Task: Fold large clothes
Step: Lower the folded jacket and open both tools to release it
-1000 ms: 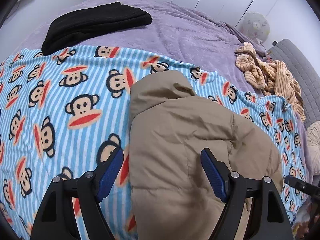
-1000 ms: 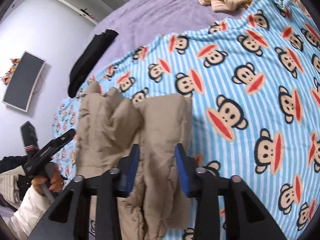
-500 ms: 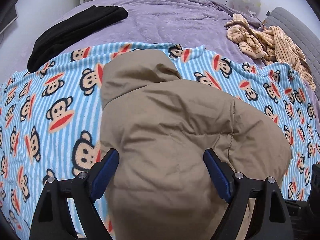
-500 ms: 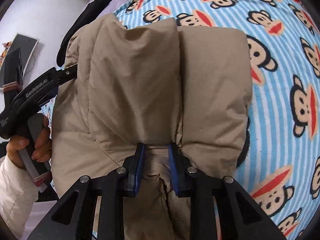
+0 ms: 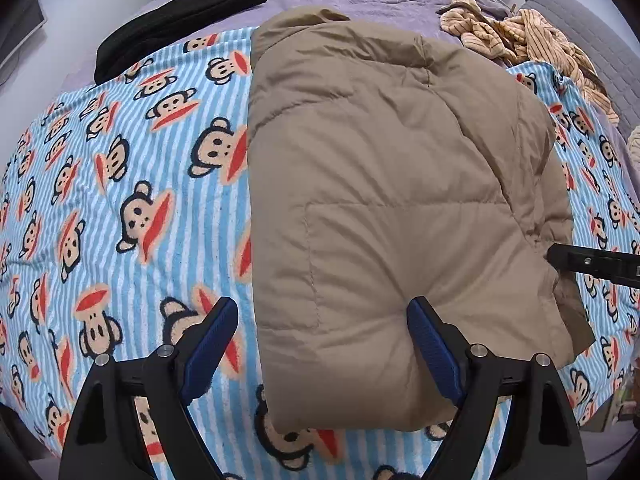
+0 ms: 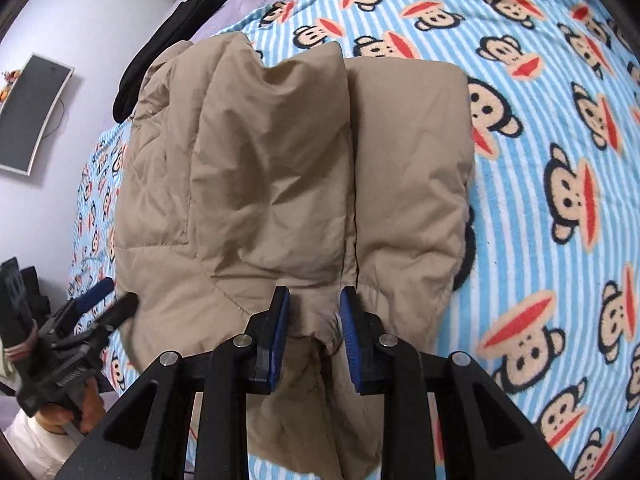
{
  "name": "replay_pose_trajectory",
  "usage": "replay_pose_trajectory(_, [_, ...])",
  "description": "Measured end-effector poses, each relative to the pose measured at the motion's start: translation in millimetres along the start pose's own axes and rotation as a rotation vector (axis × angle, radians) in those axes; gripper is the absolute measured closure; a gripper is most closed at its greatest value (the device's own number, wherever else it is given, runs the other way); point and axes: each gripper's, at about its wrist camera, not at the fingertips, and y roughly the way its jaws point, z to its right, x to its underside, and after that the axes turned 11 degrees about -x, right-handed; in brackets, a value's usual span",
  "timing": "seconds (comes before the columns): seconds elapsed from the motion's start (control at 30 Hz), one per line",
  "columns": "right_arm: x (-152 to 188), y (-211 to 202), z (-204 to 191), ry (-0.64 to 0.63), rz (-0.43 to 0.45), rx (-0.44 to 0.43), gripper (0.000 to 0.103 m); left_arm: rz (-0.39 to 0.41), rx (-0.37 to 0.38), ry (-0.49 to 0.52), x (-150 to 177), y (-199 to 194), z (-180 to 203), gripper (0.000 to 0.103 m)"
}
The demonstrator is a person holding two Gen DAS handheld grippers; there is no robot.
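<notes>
Left wrist view: we're hovering our left gripper (image 5: 320, 344), jaws gaping and just widened with nothing pinched, over the puffy quilted tan jacket (image 5: 392, 200) lying folded on the fleecy striped monkey blanket (image 5: 120, 208), while our right gripper (image 6: 314, 320) is pinching its bunched hem.

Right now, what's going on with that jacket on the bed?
A person is folding a tan puffer jacket on the monkey-print blanket, a gripper in each hand. The right gripper is clamped on a bunch of fabric at the jacket's near edge. The left gripper has just been opening and hangs wide over the jacket's corner, gripping nothing. A black garment and a striped one lie further back.
</notes>
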Motion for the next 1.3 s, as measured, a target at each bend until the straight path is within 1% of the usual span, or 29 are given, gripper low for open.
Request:
replay_pose_trajectory(0.13, [18.3, -19.5, -18.2, -0.047, 0.0, 0.017, 0.074, -0.032, 0.027, -0.035, 0.3, 2.8, -4.9, 0.015])
replay_pose_trajectory(0.23, [34.7, -17.3, -21.8, -0.056, -0.042, 0.038, 0.074, -0.045, 0.039, -0.043, -0.2, 3.1, -7.0, 0.015])
replay_pose_trajectory(0.3, [41.3, -9.5, -17.5, -0.025, -0.073, 0.069, 0.074, -0.048, 0.041, -0.038, -0.4, 1.9, -6.5, 0.015])
replay_pose_trajectory(0.37, [45.9, -5.9, -11.9, 0.02, -0.08, 0.073, 0.074, -0.056, 0.045, -0.033, -0.9, 1.4, -6.8, 0.015])
replay_pose_trajectory(0.57, [48.5, -20.0, -12.0, 0.094, -0.053, 0.089, 0.074, -0.072, 0.076, -0.01, -4.5, 2.2, -10.6, 0.015])
replay_pose_trajectory(0.63, [50.8, -23.1, -12.4, 0.11, -0.046, 0.099, 0.071, -0.075, 0.08, 0.005, -5.5, 0.3, -10.8, 0.015])
replay_pose_trajectory(0.73, [57.1, -29.2, -13.6, 0.127, -0.04, 0.111, 0.068, -0.08, 0.066, 0.022, -5.6, -6.1, -10.8, 0.015])
replay_pose_trajectory(0.83, [59.6, -30.6, -15.7, 0.136, -0.055, 0.122, 0.067, -0.091, 0.059, 0.013, -4.3, -10.7, -12.4, 0.015])
replay_pose_trajectory(0.87, [58.4, -23.4, -20.2, 0.133, -0.059, 0.128, 0.067, -0.09, 0.055, 0.008, -3.5, -12.0, -12.6, 0.015])
replay_pose_trajectory(0.93, [56.4, -23.4, -23.9, 0.123, -0.067, 0.136, 0.064, -0.085, 0.033, -0.001, -1.7, -14.1, -11.9, 0.015])
replay_pose_trajectory(1.07, [54.4, -23.9, -25.3, 0.098, -0.079, 0.122, 0.062, -0.093, -0.004, -0.028, 0.7, -18.7, -8.4, 0.015])
replay_pose_trajectory(1.1, [54.6, -24.9, -25.1, 0.09, -0.082, 0.116, 0.061, -0.095, -0.011, -0.032, 1.4, -20.9, -7.0, 0.011])
replay_pose_trajectory(1.13, [54.2, -25.6, -24.2, 0.085, -0.084, 0.112, 0.061, -0.098, -0.021, -0.035, 2.2, -23.2, -5.3, 0.0])
replay_pose_trajectory(1.2, [54.5, -27.6, -22.7, 0.077, -0.089, 0.097, 0.061, -0.094, -0.037, -0.04, 4.7, -30.0, -1.4, 0.0])
replay_pose_trajectory(1.3, [54.7, -31.6, -18.9, 0.069, -0.096, 0.084, 0.06, -0.108, -0.039, -0.041, 9.3, -33.7, 4.2, 0.0])
